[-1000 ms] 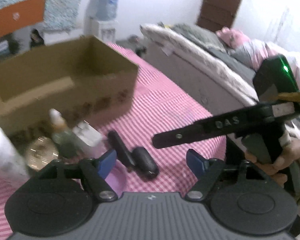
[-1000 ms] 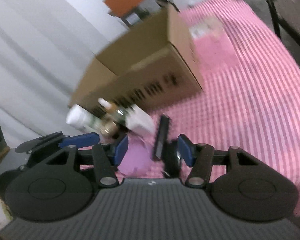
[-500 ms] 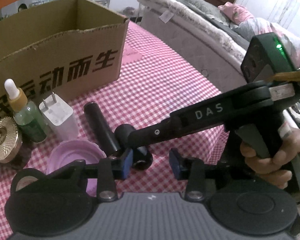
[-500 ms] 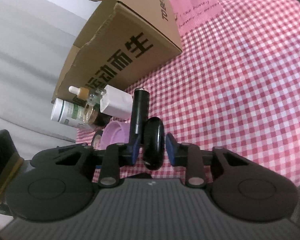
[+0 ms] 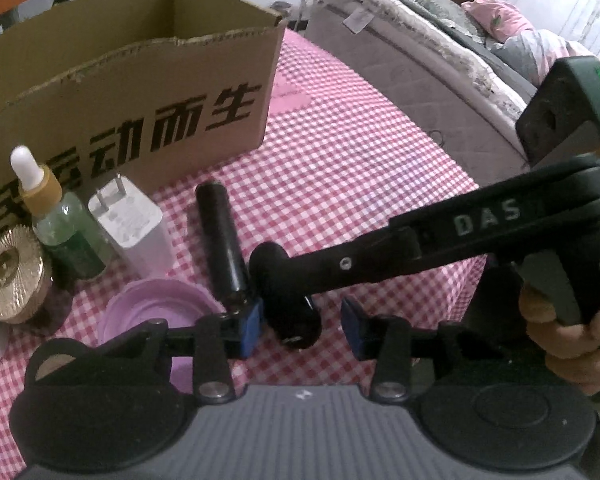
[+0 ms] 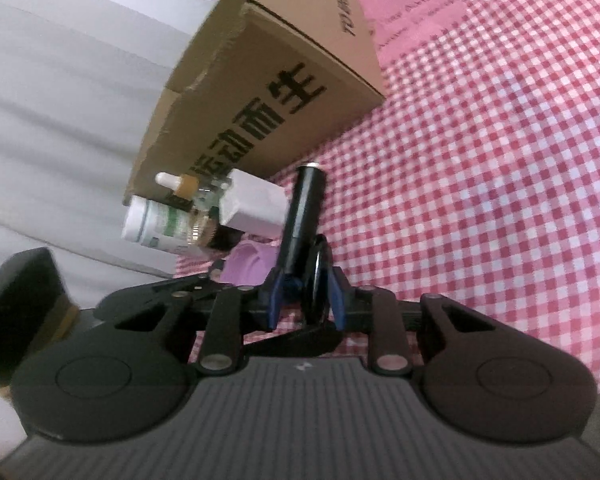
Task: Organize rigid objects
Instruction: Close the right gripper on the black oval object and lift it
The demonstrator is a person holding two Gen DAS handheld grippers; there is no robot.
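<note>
i see the long black cylindrical tube [image 5: 221, 236] lying flat on the pink-and-white checked bench [image 5: 352, 152], its long axis running from my grippers toward the brown cardboard box with black characters [image 5: 132, 92], far end pointing at the box's front wall but apart from it. just to its right lies the small rounded black oval object [image 6: 317, 276], seen edge-on from the right wrist with its long axis also running away from me.

my right gripper [image 6: 304, 300] has its blue-padded fingers [image 6: 337, 296] drawn in narrow around that oval object, one pad against each side; the near end of the tube sits right at the left pad. whether the object is lifted off the cloth i cannot tell.

my left gripper [image 5: 302, 330] has its fingers [image 5: 249, 330] spread wide, holding nothing; the left pad sits at the tube's near end, and the right gripper's arm crosses in front of it.

left of the tube stand a white wall charger plug [image 5: 130, 224], a green glass dropper bottle with white bulb [image 5: 56, 220], a gold ribbed jar lid [image 5: 8, 272] and a pale purple plastic dish [image 5: 156, 312]. a white labelled bottle [image 6: 156, 224] lies beyond them.
</note>
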